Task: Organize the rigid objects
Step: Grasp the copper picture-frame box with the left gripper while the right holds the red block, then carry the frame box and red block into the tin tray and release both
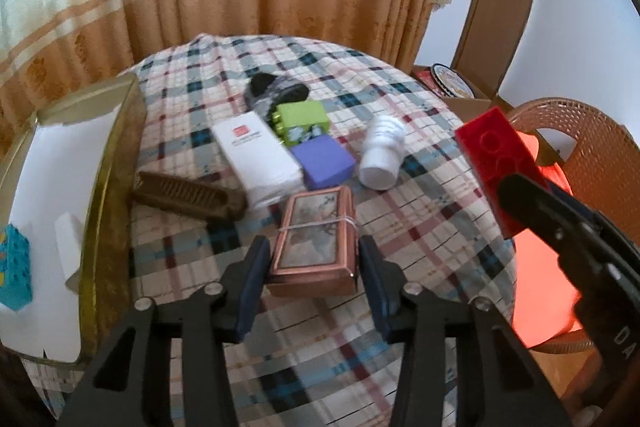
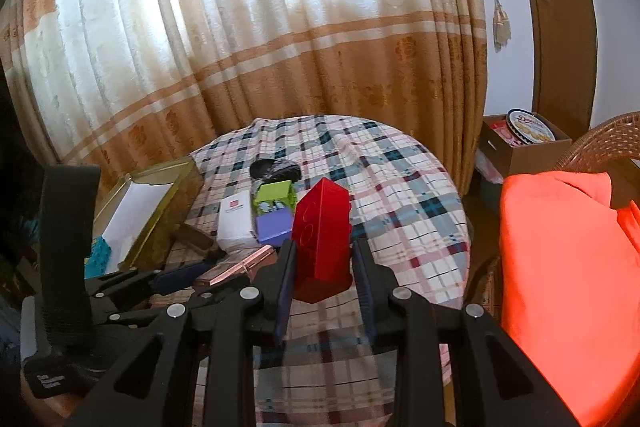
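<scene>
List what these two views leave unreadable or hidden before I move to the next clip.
- White box label: too small and blurred in both views.
- Dark object behind the green block: partly covered by it, and I can't identify it.
- Gold tray contents: cut off by the left wrist view's edge; only a teal block shows.
- Red block: whether the right fingers clamp it is unclear.

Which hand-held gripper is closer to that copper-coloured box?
Left. The left hand-held gripper straddles the copper-coloured box; the right hand-held gripper holds a red block off to its right.
</scene>
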Demonstrator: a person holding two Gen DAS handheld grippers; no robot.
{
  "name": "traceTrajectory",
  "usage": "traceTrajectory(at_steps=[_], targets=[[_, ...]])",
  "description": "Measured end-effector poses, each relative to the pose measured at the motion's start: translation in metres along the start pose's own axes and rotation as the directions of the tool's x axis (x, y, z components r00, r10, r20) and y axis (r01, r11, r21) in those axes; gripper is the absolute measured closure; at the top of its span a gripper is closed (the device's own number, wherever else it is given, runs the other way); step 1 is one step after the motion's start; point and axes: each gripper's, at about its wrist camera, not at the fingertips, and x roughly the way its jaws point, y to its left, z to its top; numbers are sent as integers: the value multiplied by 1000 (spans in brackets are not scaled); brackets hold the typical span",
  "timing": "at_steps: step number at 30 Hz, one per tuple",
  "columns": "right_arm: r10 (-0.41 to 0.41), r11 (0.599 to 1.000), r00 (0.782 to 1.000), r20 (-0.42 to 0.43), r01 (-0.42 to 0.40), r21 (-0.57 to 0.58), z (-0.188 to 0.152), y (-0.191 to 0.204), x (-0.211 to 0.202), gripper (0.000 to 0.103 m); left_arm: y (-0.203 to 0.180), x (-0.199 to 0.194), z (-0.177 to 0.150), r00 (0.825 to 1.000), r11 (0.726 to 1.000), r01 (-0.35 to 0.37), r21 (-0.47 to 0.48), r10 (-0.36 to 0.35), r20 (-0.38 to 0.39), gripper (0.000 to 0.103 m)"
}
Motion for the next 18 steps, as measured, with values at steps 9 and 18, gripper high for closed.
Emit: traceTrajectory(at_steps=[9,18], targets=[[-2,1000,1000,5,2,-16,1,14,-6,72,28,-32,-9,996,996,54,-73,-48,77,59],[18,999,1000,4,-18,-38,1,29,-9,72,37,-38,-12,994,996,48,-78,-40,97,60]])
